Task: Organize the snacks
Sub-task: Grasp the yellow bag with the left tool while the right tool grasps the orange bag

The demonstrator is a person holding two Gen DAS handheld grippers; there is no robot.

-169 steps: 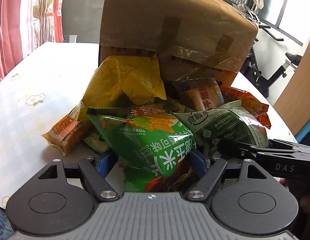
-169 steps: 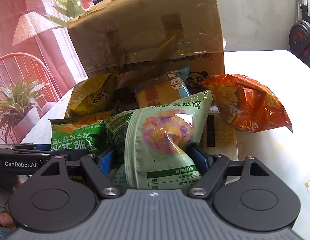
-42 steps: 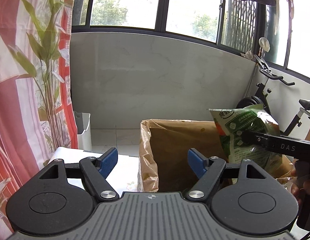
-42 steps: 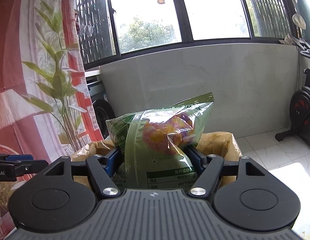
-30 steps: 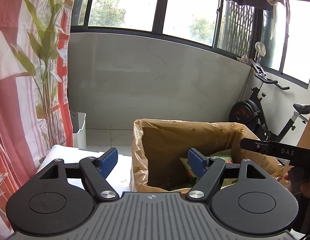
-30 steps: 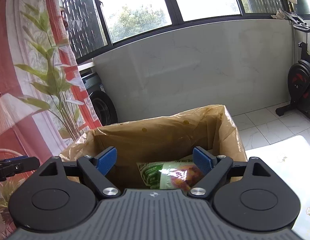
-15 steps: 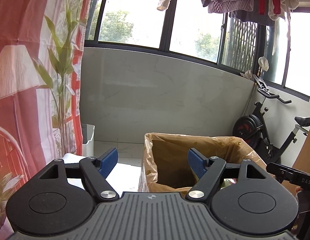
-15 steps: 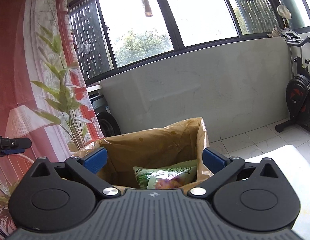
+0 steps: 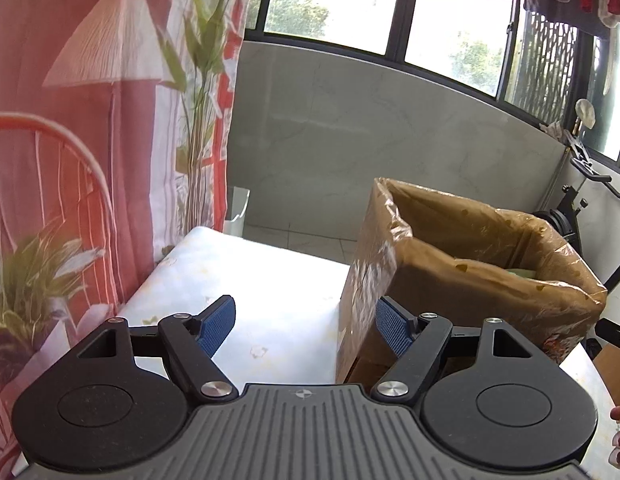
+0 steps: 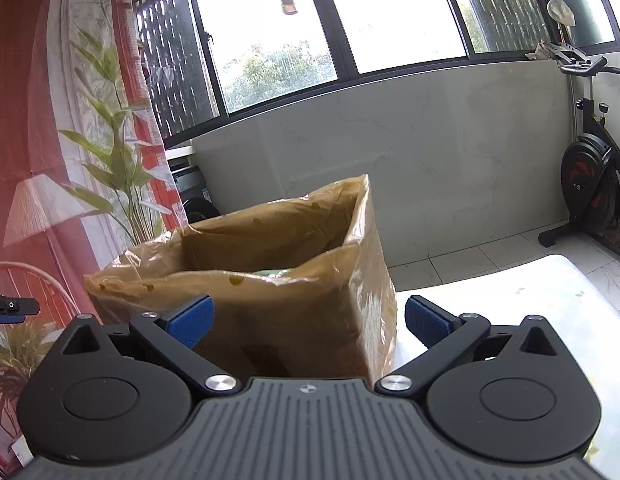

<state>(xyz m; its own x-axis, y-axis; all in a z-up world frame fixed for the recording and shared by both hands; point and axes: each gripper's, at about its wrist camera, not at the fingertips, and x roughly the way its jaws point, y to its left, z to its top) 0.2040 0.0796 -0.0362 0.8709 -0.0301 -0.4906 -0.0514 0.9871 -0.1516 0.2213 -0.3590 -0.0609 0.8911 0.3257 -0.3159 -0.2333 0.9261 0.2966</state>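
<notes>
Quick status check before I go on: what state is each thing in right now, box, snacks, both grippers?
cardboard box: upright on the table, top open, lined with plastic.
green snack bag: inside the box, only a sliver shows over the rim.
left gripper: open, nothing between the jaws.
right gripper: jaws have just opened wide, empty, in front of the box.

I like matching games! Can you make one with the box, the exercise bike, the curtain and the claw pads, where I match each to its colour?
Things:
1. cardboard box
2. exercise bike
3. curtain
4. right claw pads

Colours:
A. blue
B. red and white, with plants and a lamp printed on it
C. brown
D. black, with red on the wheel

Pairs: 1-C, 2-D, 3-B, 4-A
</notes>
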